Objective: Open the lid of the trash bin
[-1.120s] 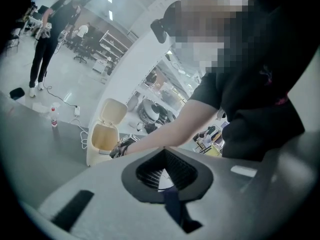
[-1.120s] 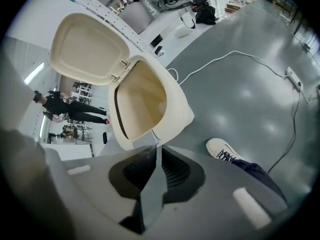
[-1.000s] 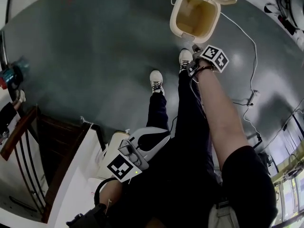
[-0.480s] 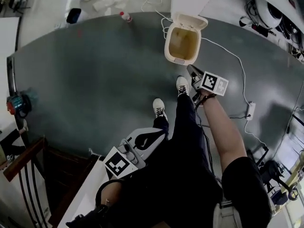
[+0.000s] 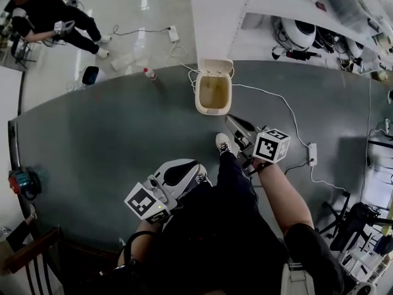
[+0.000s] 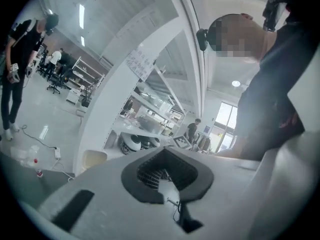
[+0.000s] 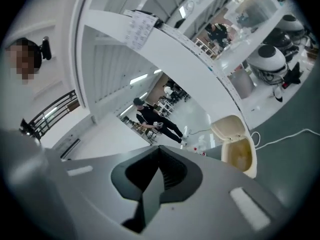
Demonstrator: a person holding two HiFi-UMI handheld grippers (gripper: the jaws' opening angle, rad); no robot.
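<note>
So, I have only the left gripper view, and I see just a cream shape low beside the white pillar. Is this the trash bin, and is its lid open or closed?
Observer: It is the bin. The head view shows the trash bin with its lid tipped up and back, so the inside is open to see.
Operator: Is the right gripper touching it?
Observer: No. The right gripper is clear of the bin, on the side nearer the person.
Operator: Does it hold something?
Observer: No. In the right gripper view its jaws are together with nothing between them.
</note>
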